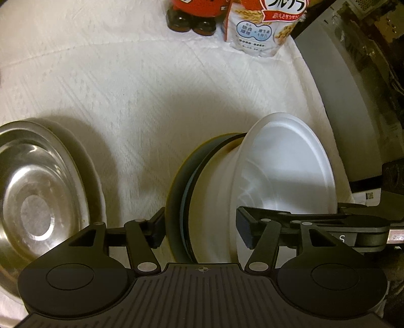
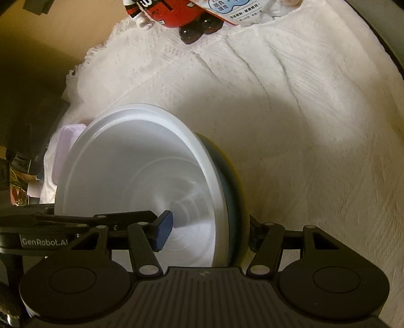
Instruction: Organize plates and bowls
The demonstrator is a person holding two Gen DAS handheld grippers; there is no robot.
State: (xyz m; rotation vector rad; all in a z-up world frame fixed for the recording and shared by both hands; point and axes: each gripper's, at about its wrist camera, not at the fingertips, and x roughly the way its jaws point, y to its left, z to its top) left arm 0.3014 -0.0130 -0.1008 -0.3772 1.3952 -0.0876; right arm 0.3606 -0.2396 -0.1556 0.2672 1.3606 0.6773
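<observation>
One white bowl (image 1: 285, 171) nested in one dark bowl (image 1: 181, 191); one steel bowl (image 1: 38, 186) apart on the clothed bench (image 1: 151, 101). Left hand-held gripper (image 1: 202, 232) wide, straddling both rims, grip unclear; right hand-held gripper (image 2: 209, 232) likewise. Behind: one carton (image 1: 262, 27), one red figure (image 1: 194, 15).

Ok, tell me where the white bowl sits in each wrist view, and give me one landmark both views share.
Left wrist view: the white bowl is right of centre, stacked with dark dishes, between the jaws.
Right wrist view: the white bowl fills the left-centre, one jaw inside it.
Shared landmark: the red figure at the top edge.
</observation>
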